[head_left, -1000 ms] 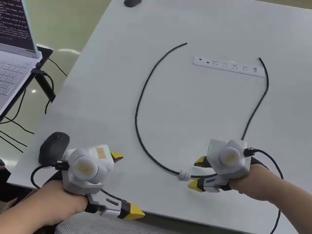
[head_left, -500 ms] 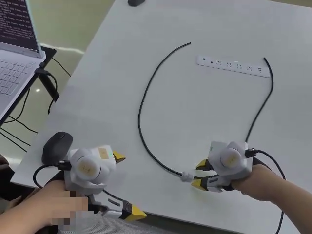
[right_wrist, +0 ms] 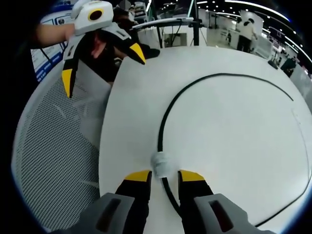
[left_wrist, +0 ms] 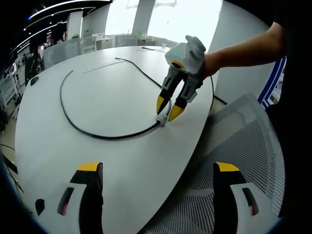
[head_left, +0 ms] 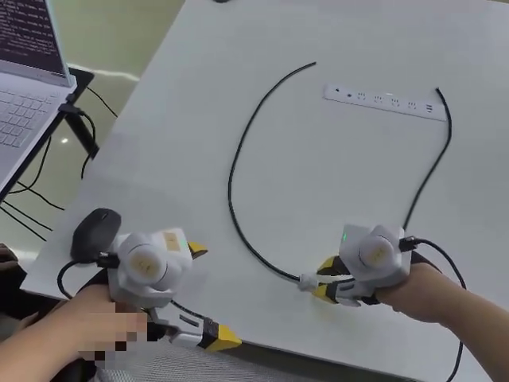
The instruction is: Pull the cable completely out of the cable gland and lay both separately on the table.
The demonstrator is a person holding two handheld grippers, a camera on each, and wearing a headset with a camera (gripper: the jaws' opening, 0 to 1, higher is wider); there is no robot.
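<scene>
My right gripper (right_wrist: 163, 175) has its fingers a little apart, one on each side of the black cable (head_left: 230, 187). The white cable gland (right_wrist: 160, 163) sits on the cable at their tips, on the table (head_left: 342, 191). My left gripper (left_wrist: 158, 168) is wide open by the table edge

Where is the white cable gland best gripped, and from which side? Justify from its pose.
Grip the cable gland across its white body, coming from the person's right along the cable. It lies flat, threaded on the cable, so jaws straddling the cable meet its sides, as the right gripper is lined up.
</scene>
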